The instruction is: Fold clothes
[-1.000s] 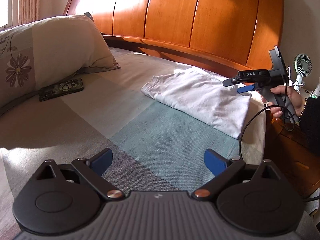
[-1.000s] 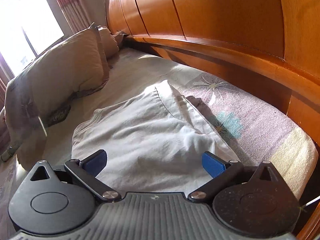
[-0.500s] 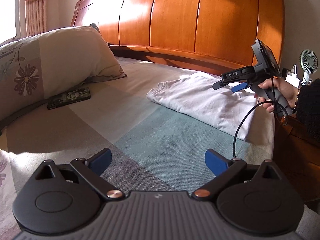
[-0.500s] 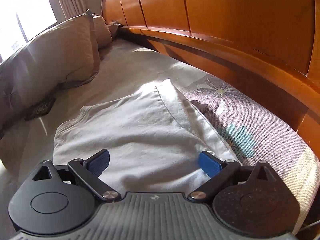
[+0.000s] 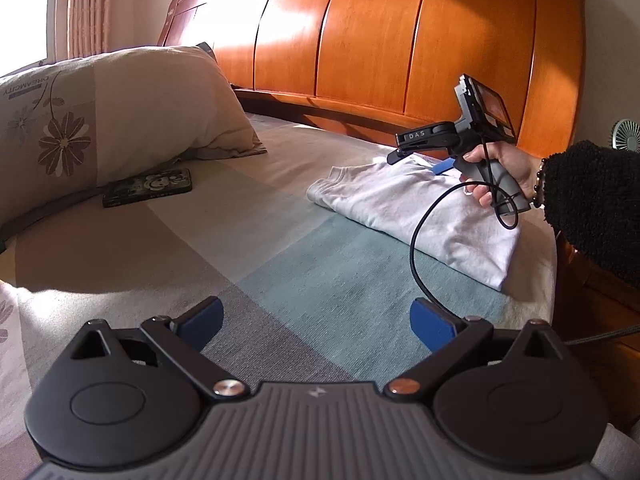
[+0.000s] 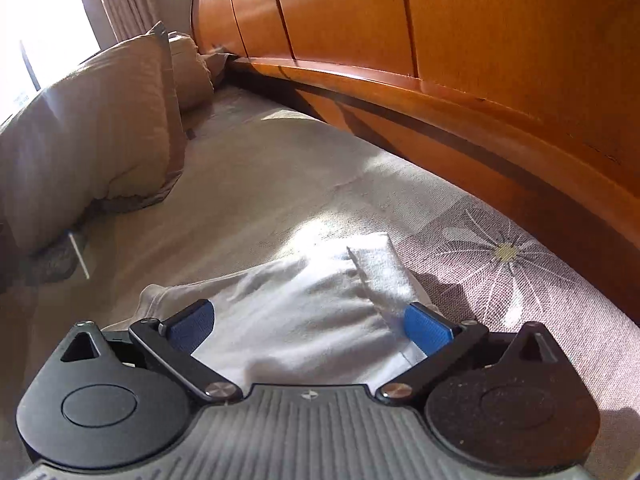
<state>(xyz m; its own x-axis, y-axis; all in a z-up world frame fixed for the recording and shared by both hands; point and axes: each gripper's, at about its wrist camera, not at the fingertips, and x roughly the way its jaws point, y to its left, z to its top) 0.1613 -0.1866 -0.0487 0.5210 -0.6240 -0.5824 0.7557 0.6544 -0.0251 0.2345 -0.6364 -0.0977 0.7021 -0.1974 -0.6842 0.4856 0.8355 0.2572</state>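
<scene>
Left claw is hovering spread over the bed. Further right, the folded white shirt is lying by the headboard, long axis running near-right to far-left. Right claw is opening above it, pinching nothing.

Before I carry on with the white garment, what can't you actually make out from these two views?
- White garment, right wrist view: its near part is hidden behind the right gripper, whose jaws are opening.
- Garment's far edge, left wrist view: covered by the hand.
- Small fan, left wrist view: cut off by the frame edge.
</scene>
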